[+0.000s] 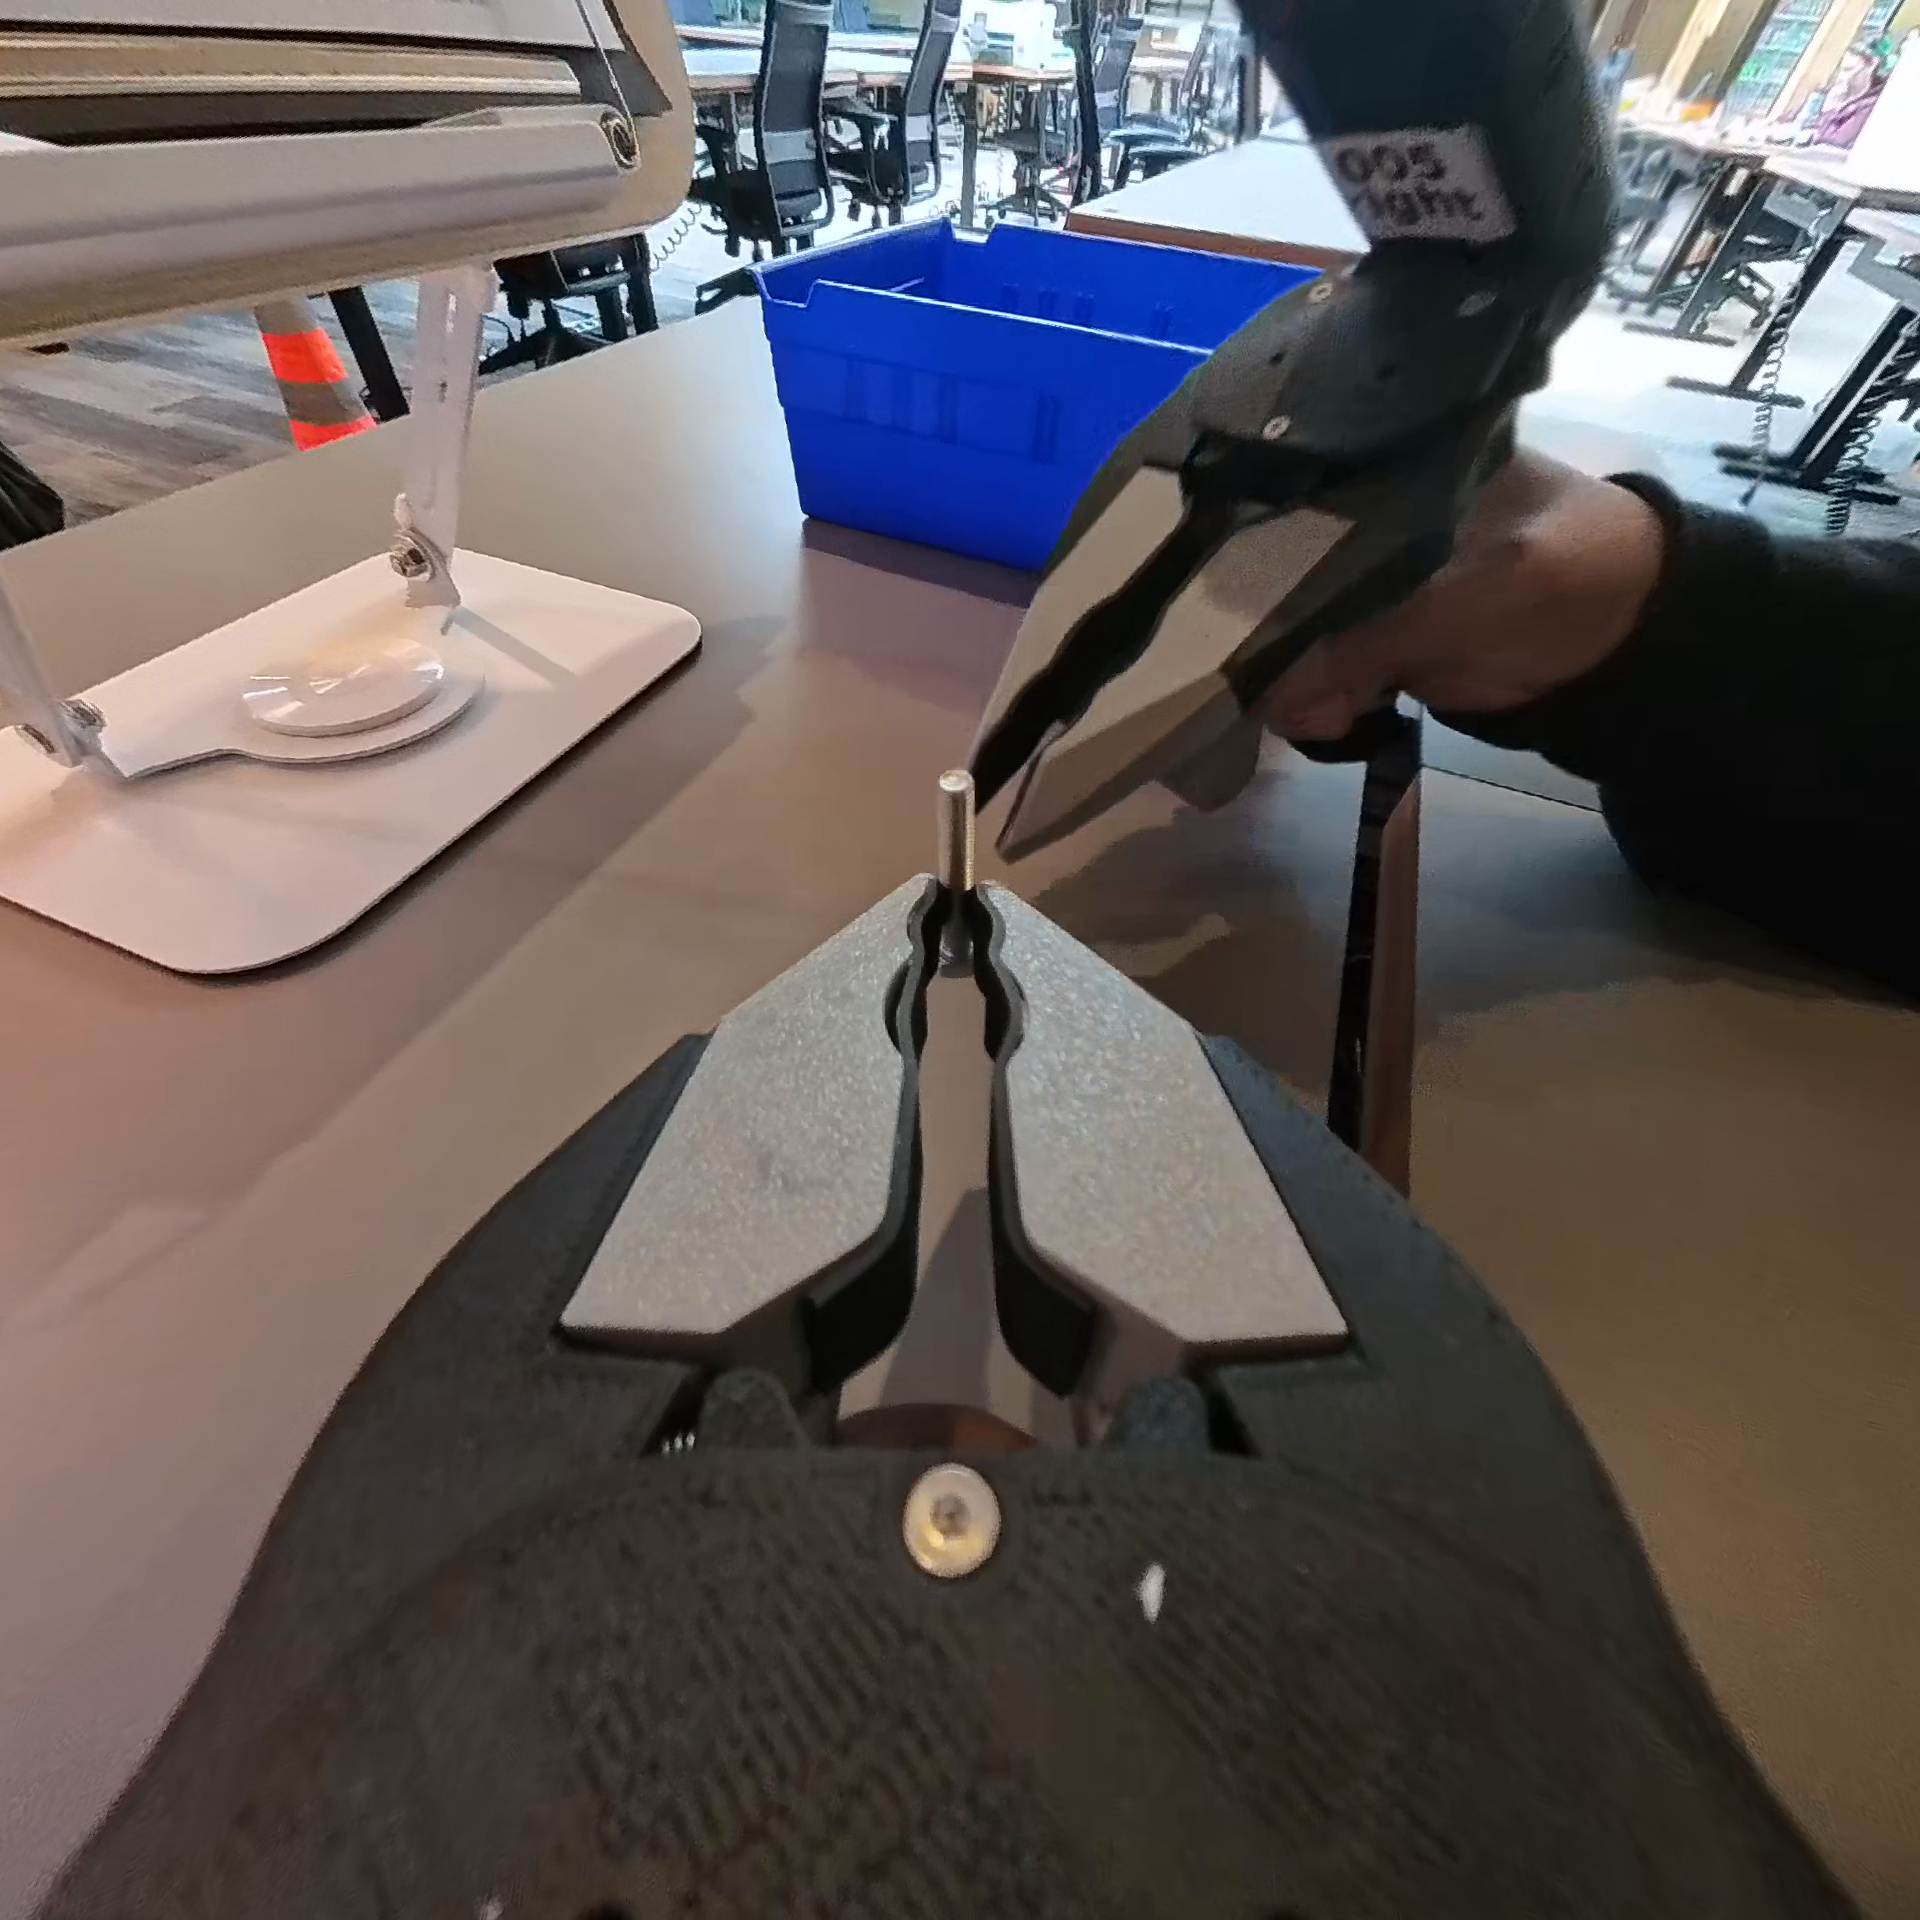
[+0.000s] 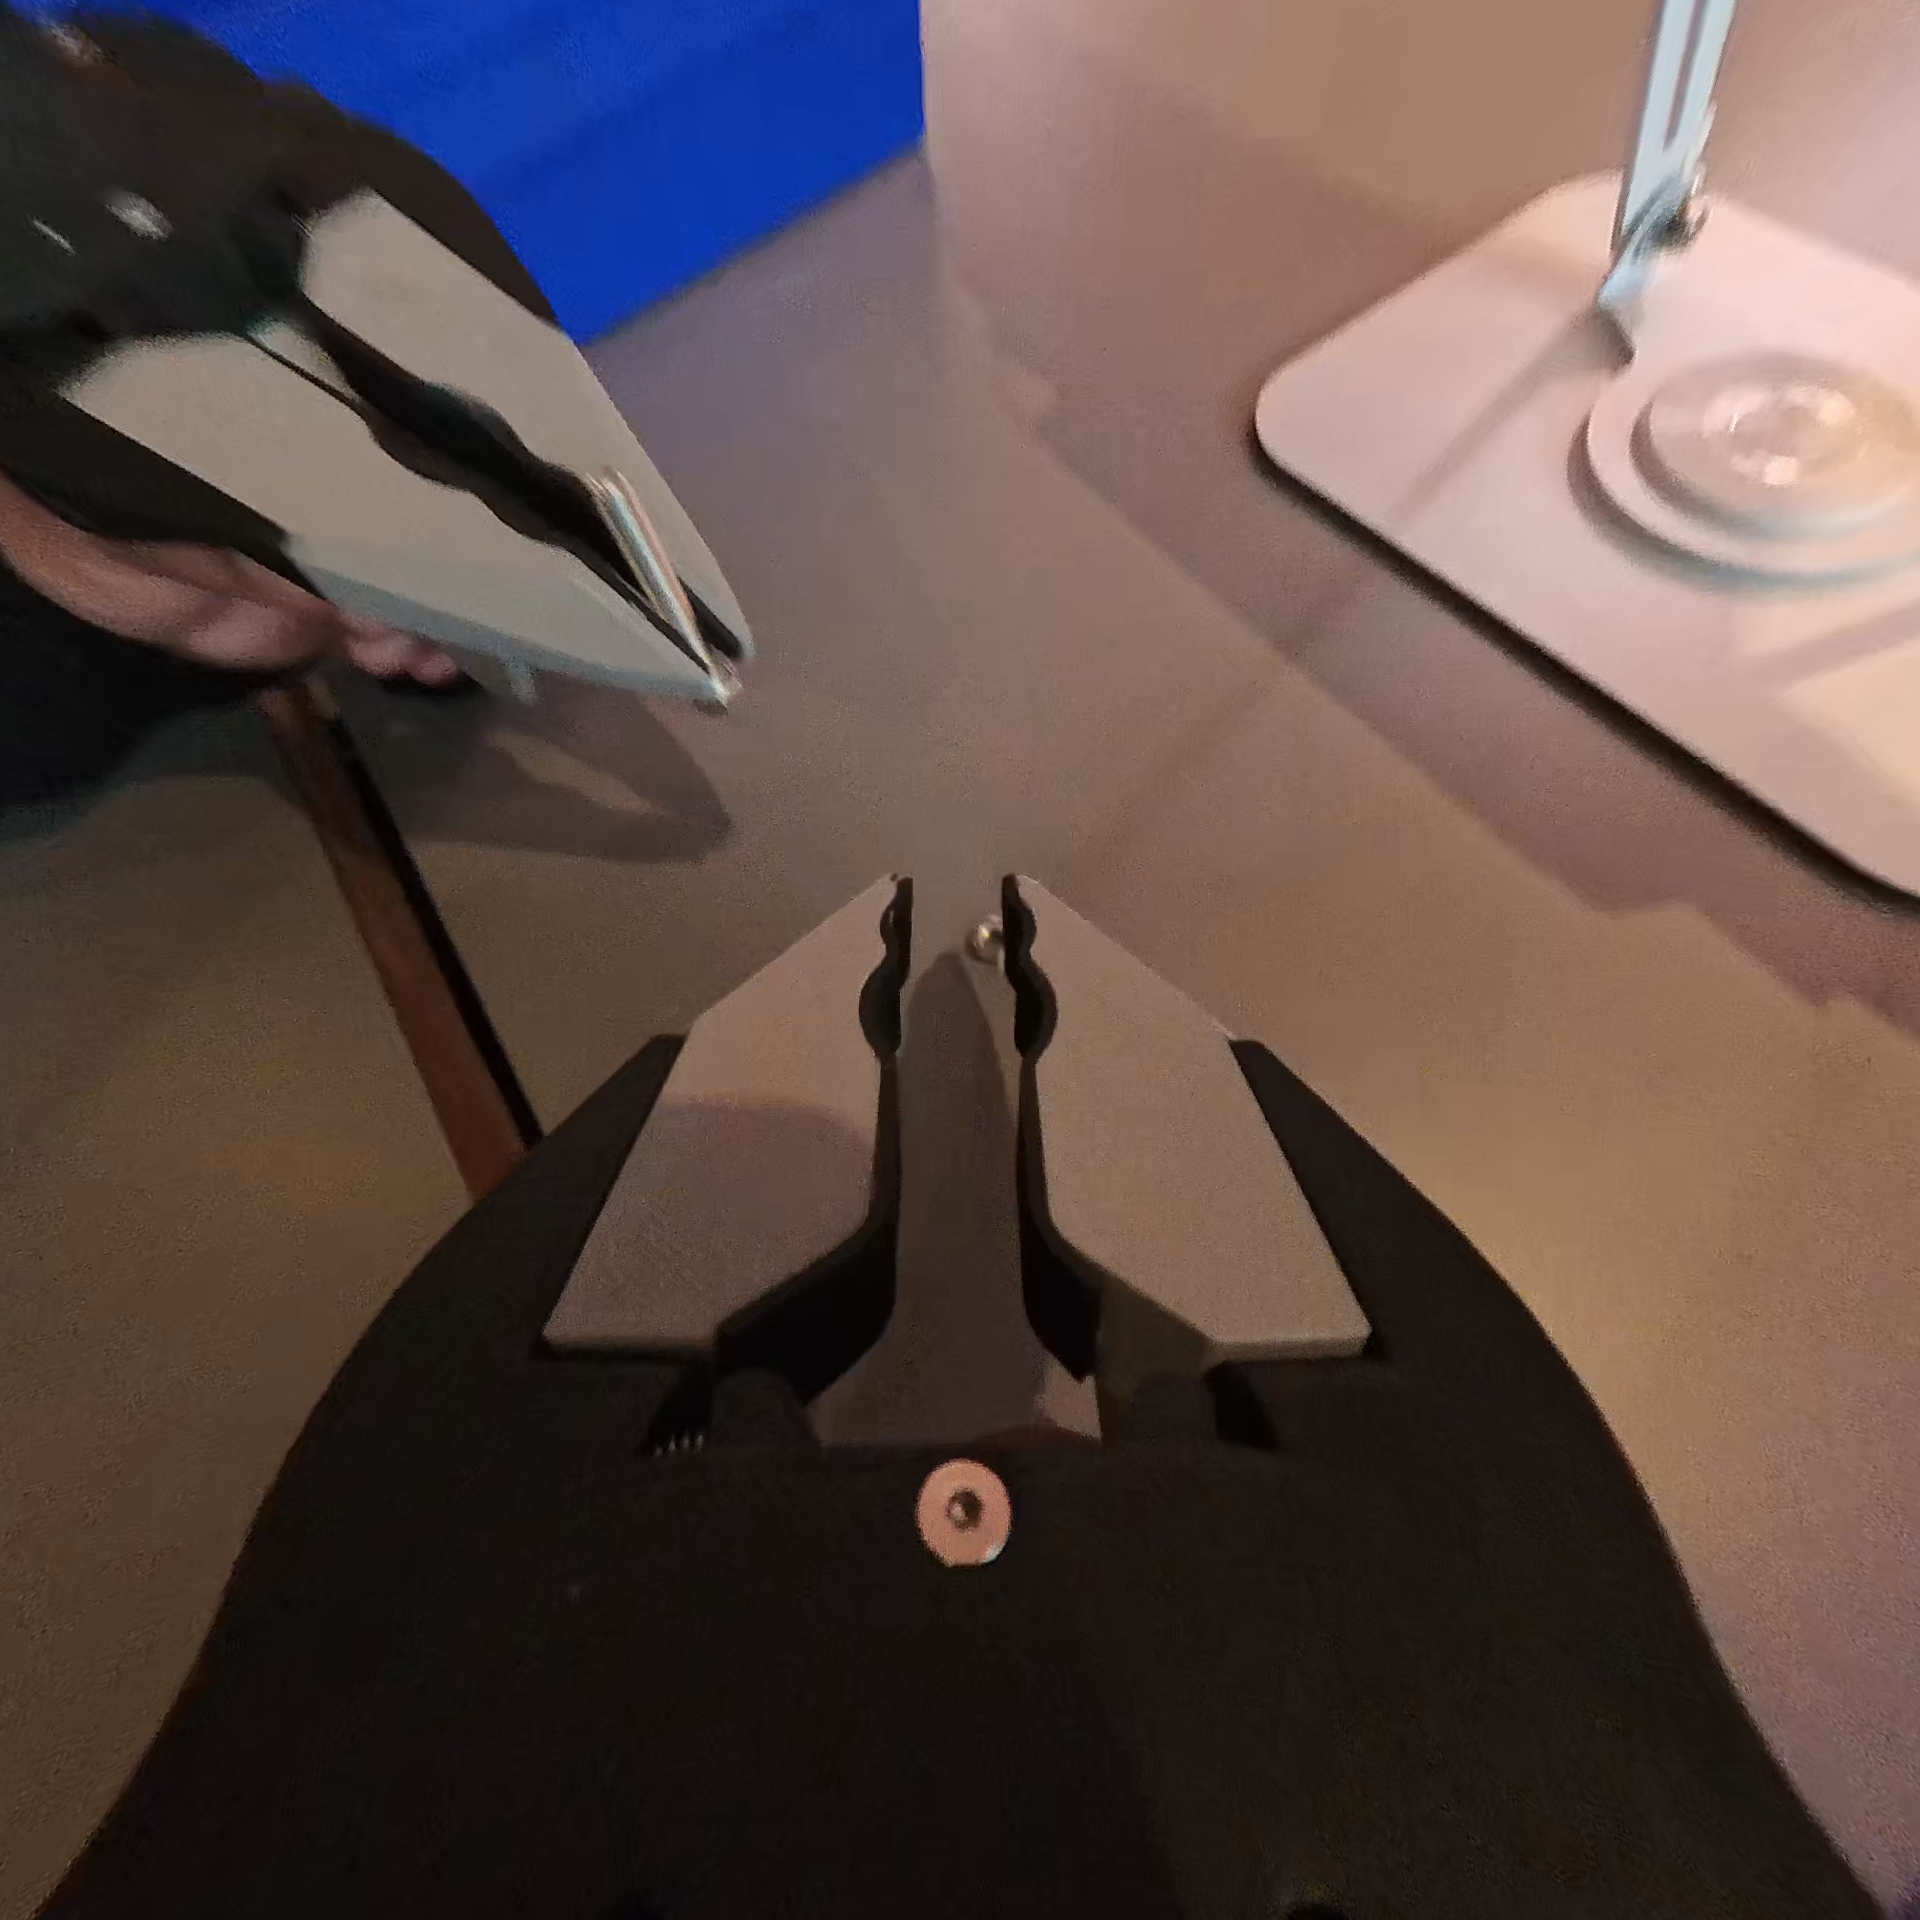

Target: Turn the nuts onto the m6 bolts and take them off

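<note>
Nut lies at the right hand-held gripper's tips

The left hand-held gripper (image 1: 951, 914) clamps the bolt (image 1: 954, 831) upright; the right hand-held gripper (image 2: 956, 909), slightly parted and empty, has the nut (image 2: 980, 938) on the counter (image 2: 1195, 831) at frame centre.

The left gripper (image 1: 954, 902) has speckled grey finger plates on a black, finely ribbed body, and the bolt (image 1: 954, 826) at its tip is bright silver. Beyond the tip stands a solid blue bin (image 1: 966, 384). Left of it, a white stand (image 1: 343, 748) rests on the plain brown table (image 1: 644, 935).
</note>
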`<state>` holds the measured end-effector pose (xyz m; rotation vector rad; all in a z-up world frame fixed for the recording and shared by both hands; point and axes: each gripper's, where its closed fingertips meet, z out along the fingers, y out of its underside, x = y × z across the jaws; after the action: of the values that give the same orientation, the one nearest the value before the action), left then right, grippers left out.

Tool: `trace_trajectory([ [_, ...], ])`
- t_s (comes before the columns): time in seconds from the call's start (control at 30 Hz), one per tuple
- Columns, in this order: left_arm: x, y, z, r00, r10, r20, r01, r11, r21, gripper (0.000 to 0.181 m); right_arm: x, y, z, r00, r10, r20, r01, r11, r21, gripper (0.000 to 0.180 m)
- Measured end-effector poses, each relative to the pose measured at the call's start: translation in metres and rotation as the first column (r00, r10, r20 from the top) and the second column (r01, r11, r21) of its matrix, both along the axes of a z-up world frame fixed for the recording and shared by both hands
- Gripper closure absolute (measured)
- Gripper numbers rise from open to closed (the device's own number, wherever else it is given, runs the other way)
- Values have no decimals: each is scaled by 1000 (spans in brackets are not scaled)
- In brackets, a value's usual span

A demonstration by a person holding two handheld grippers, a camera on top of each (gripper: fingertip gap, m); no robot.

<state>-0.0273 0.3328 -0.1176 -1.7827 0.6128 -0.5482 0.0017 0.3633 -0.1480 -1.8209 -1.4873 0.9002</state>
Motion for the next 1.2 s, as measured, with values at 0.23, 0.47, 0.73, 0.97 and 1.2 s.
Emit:
trace_trajectory([
  [0.23,-3,0,4,1000,8,12,-9,1000,9,179,0,1,-29,991,-23,132,22,1000,9,162],
  [0.47,0,-2,3,1000,-8,9,8,1000,3,179,0,4,-34,985,-20,170,3,995,96,162],
  [0.73,2,-3,2,1000,-19,6,19,1000,-1,179,-2,9,-37,987,-9,161,-7,995,97,160],
  [0.97,2,-4,3,999,-28,27,29,1000,-5,179,-7,7,-40,985,21,171,-42,992,123,173],
  [1.2,4,-5,-1,999,-40,14,40,999,-24,179,-7,5,-31,989,38,145,-56,991,124,173],
])
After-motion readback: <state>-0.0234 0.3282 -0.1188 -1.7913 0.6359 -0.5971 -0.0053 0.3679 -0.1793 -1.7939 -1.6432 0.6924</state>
